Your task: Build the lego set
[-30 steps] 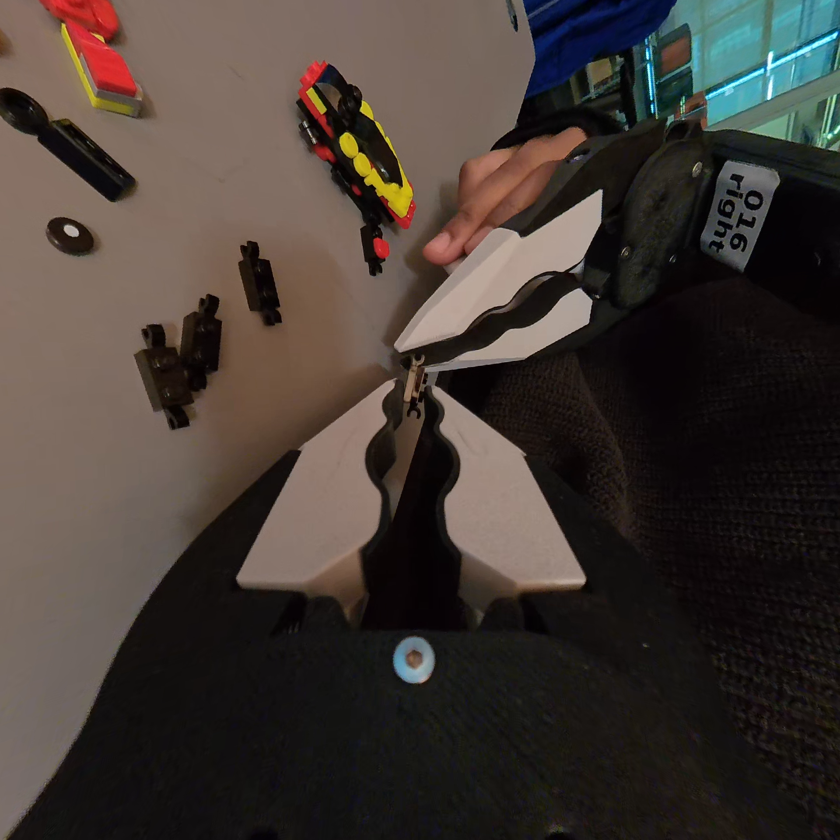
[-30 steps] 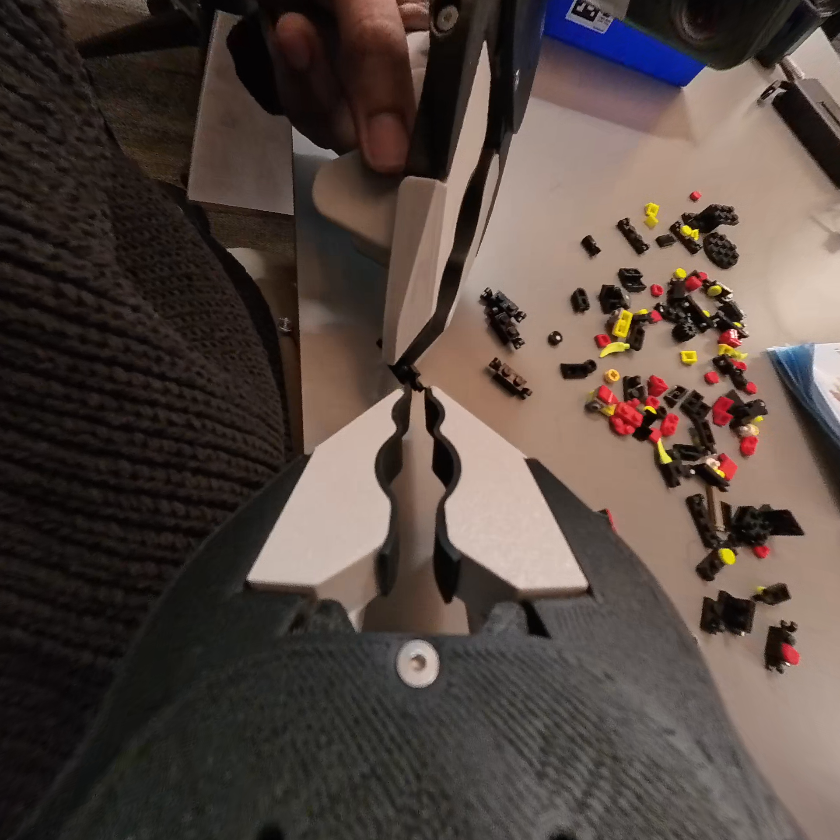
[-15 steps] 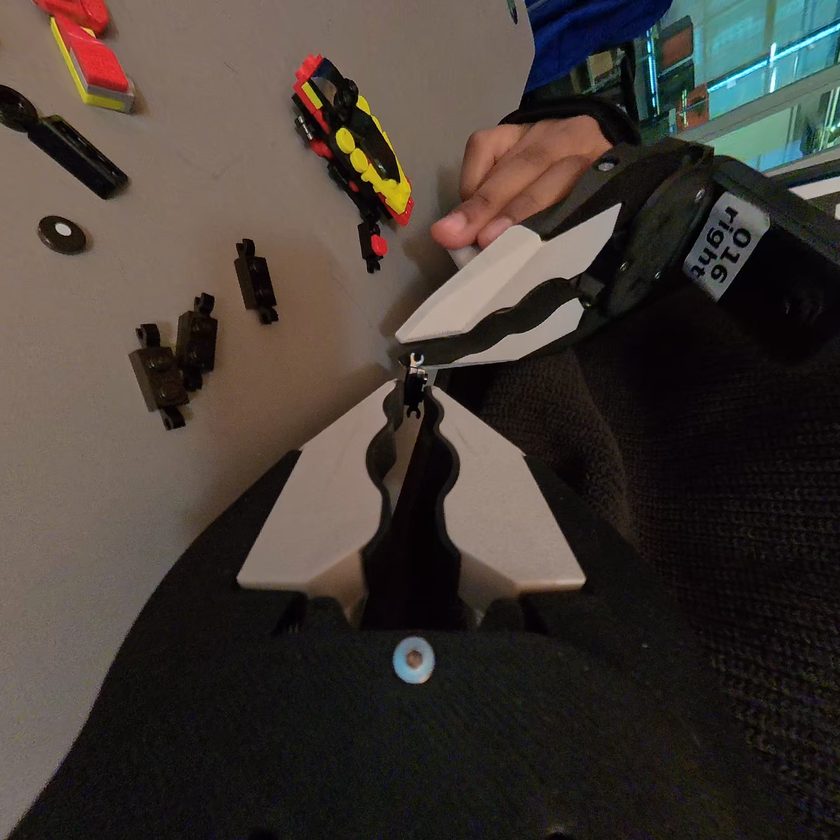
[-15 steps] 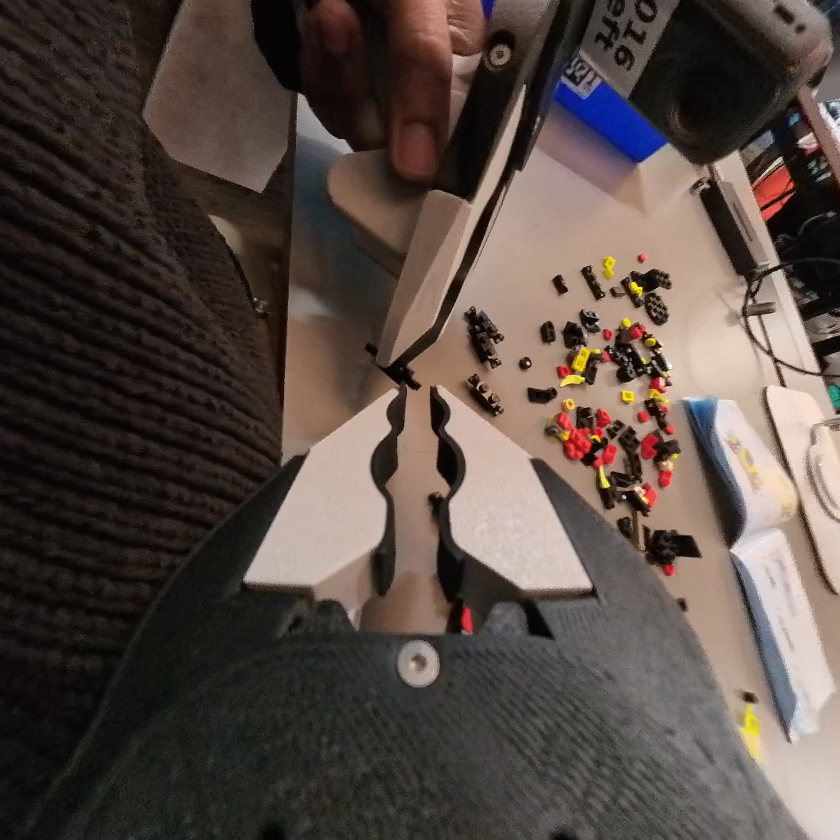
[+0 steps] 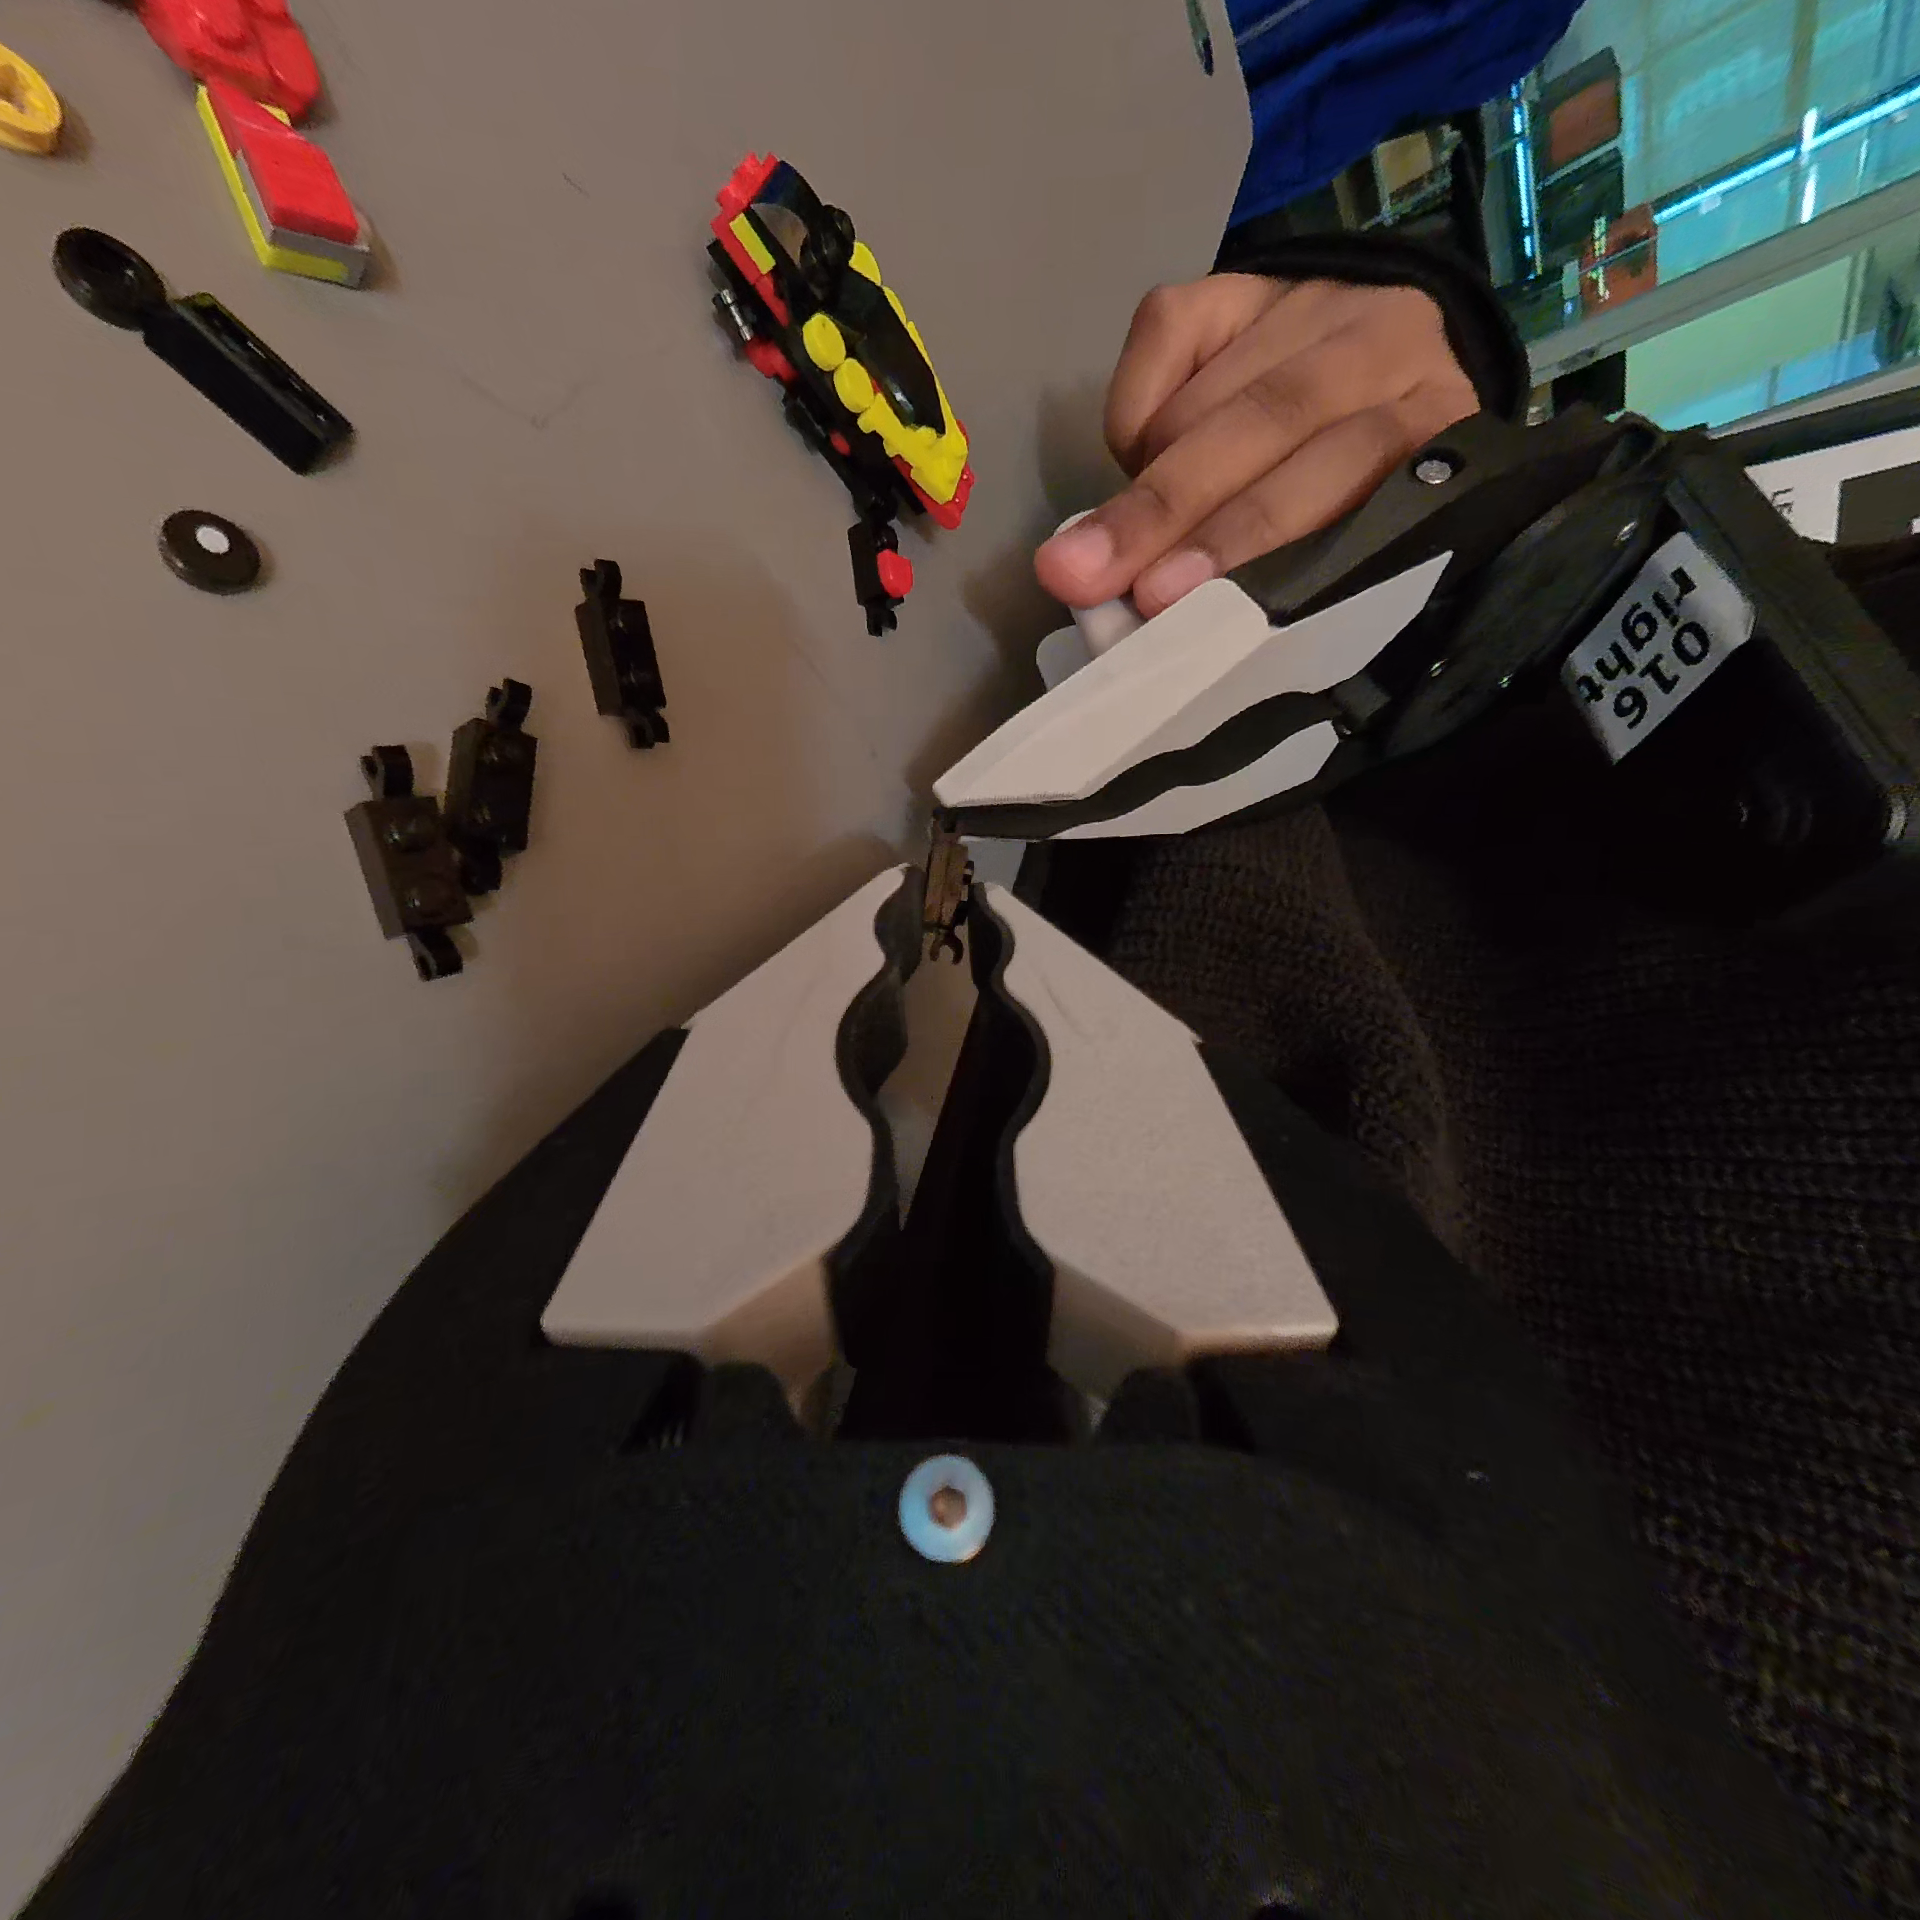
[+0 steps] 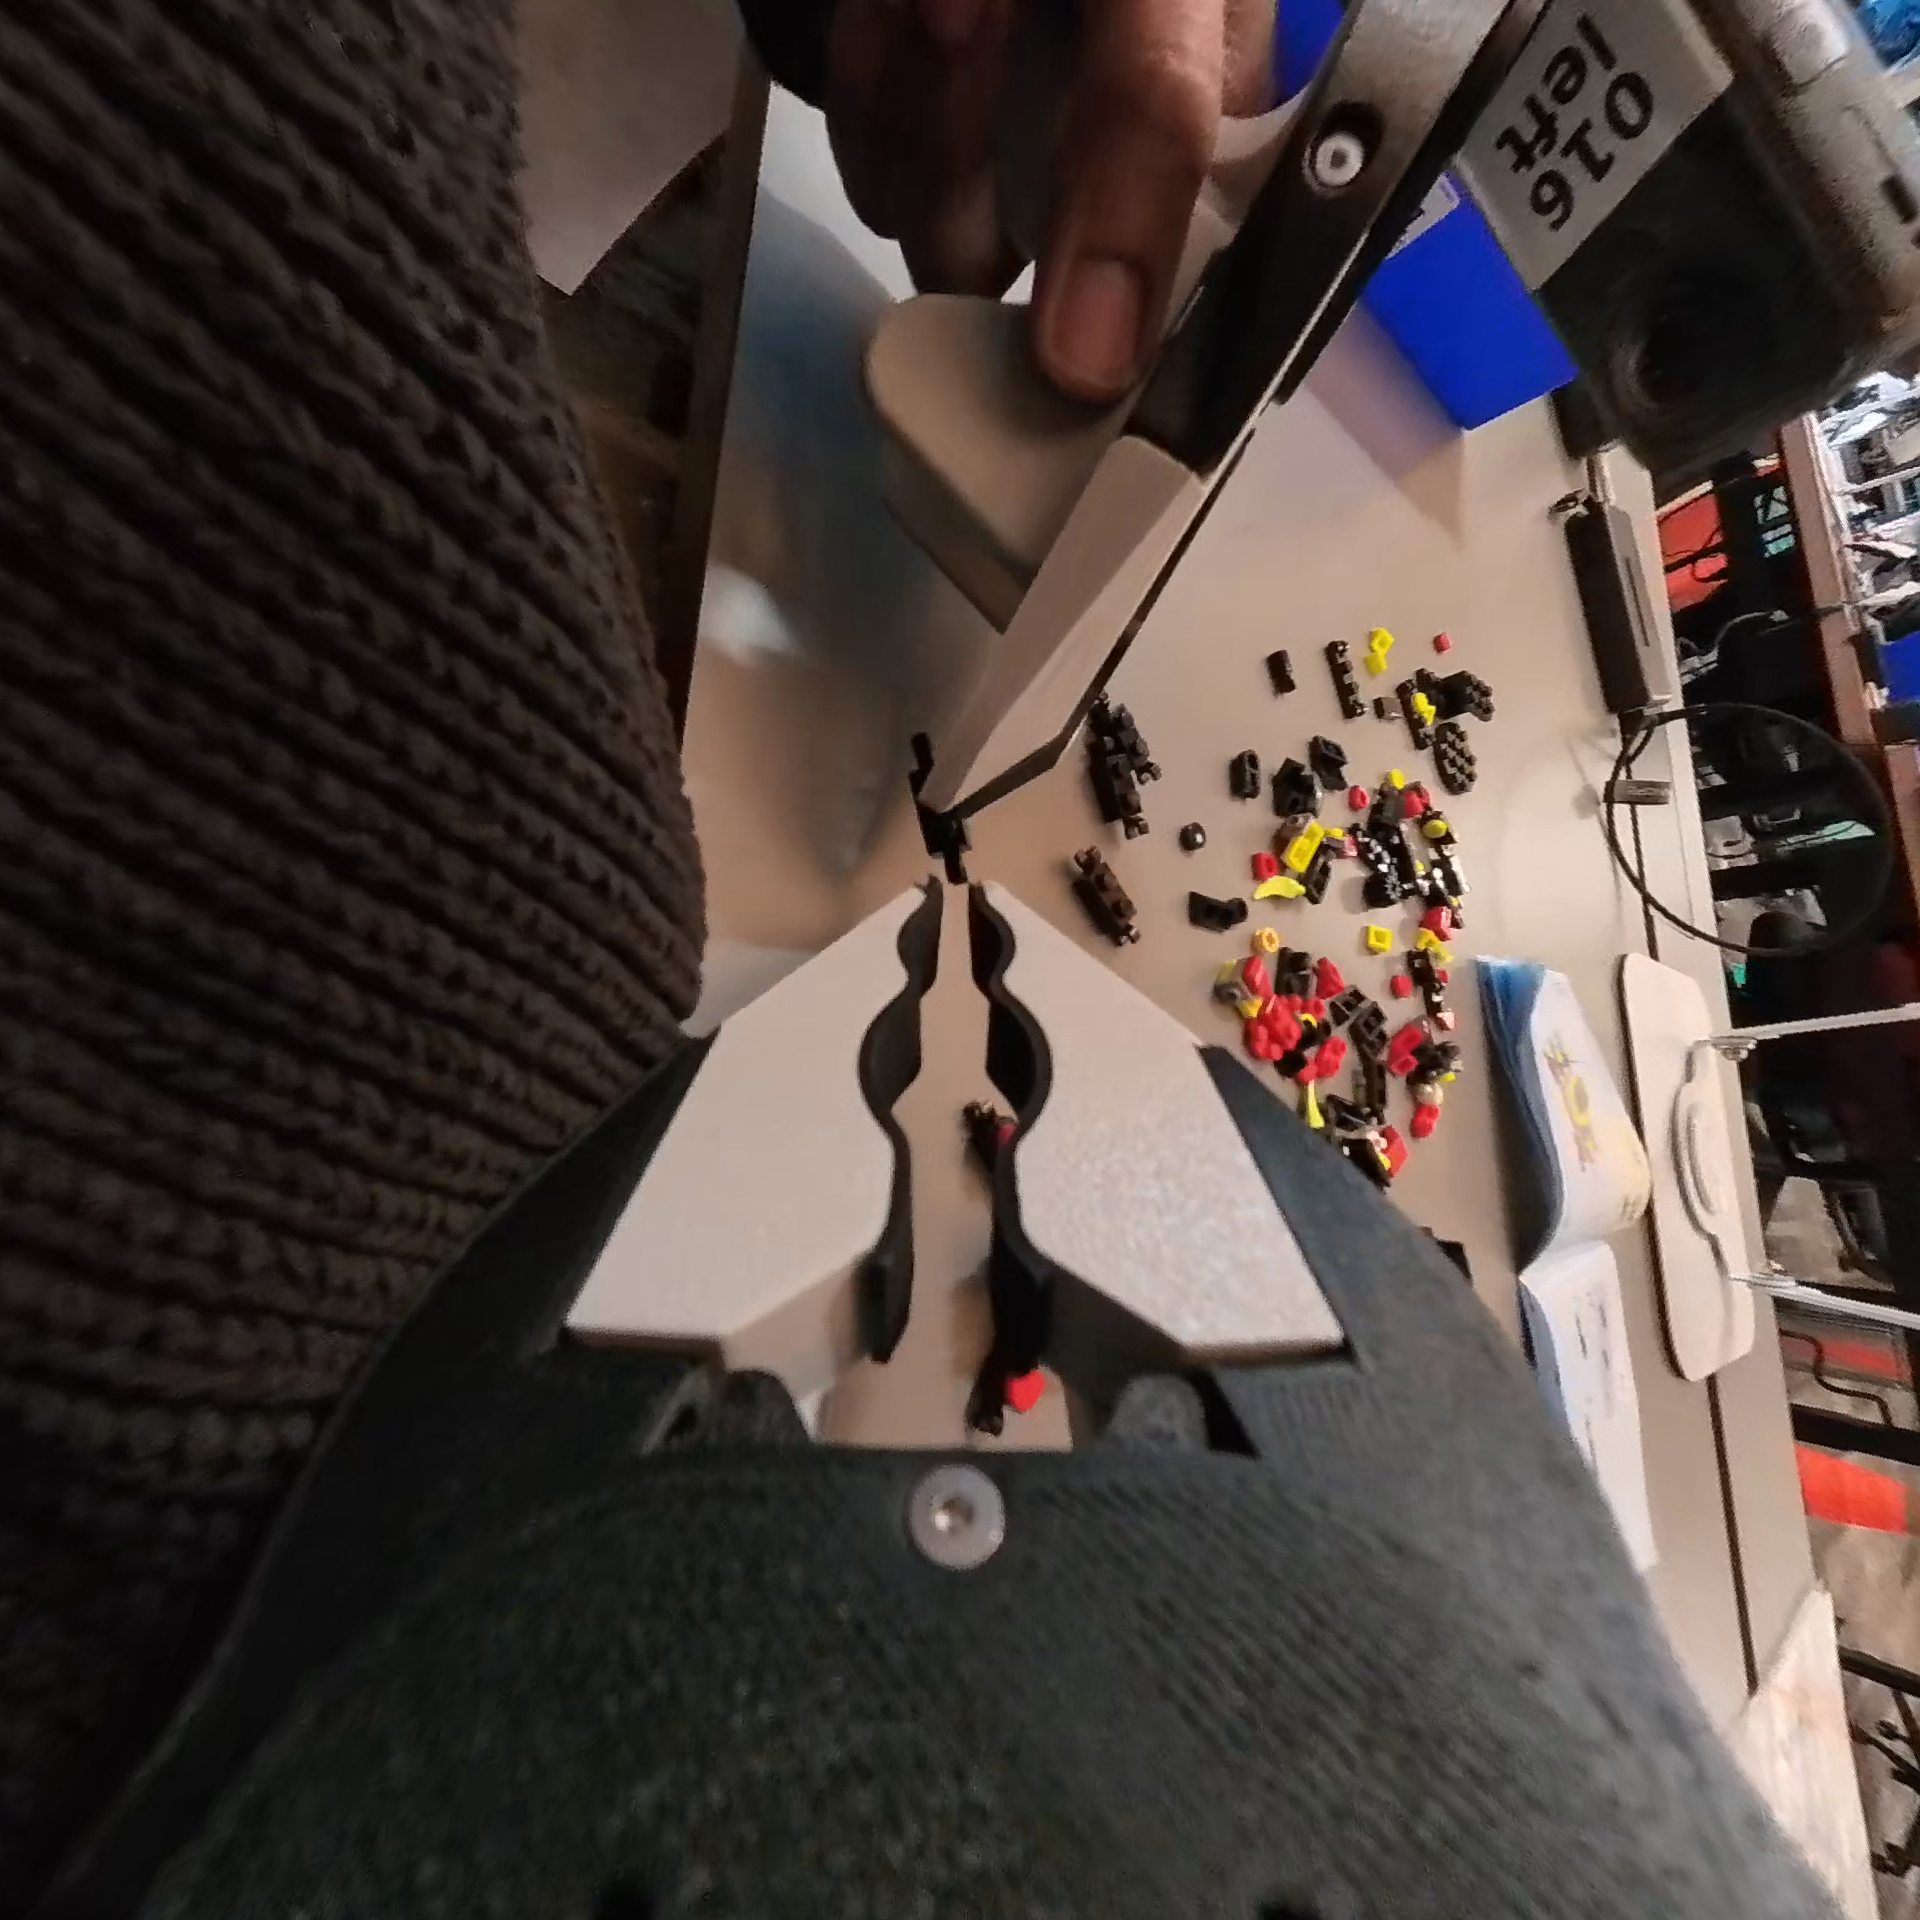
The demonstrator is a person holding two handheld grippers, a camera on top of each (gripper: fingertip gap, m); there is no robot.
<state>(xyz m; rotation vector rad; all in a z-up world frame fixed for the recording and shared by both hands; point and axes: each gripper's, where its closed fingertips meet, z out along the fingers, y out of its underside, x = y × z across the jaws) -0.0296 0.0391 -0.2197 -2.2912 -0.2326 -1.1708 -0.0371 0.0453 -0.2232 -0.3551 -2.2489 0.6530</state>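
Observation:
My left gripper (image 5: pixel 943 906) is shut on a small black clip piece (image 5: pixel 943 883) and holds it upright above the grey table's edge (image 5: pixel 727 852). My right gripper (image 5: pixel 951 821) comes in from the right, its pads closed narrowly on the piece's far clip end. In the right wrist view the right gripper (image 6: pixel 954 883) points up at the same piece (image 6: pixel 938 821), which hangs from the left gripper's fingertips (image 6: pixel 997 769); its lower end sits right at the mouth of my narrow pads. A person's hand (image 5: pixel 1247 436) grips the right tool.
A red, yellow and black brick car (image 5: pixel 842 343) and several black clip plates (image 5: pixel 447 831) lie on the table. A pile of loose small bricks (image 6: pixel 1351 935), a booklet (image 6: pixel 1558 1091) and a blue box (image 6: pixel 1455 312) lie farther off. A dark knitted garment (image 5: pixel 1558 1143) is close by. Less than 4 cm separates the two grippers' tips.
The right gripper let go of the piece's end, opened and drew back, then came in and closed on that end again. The left gripper kept its hold throughout.

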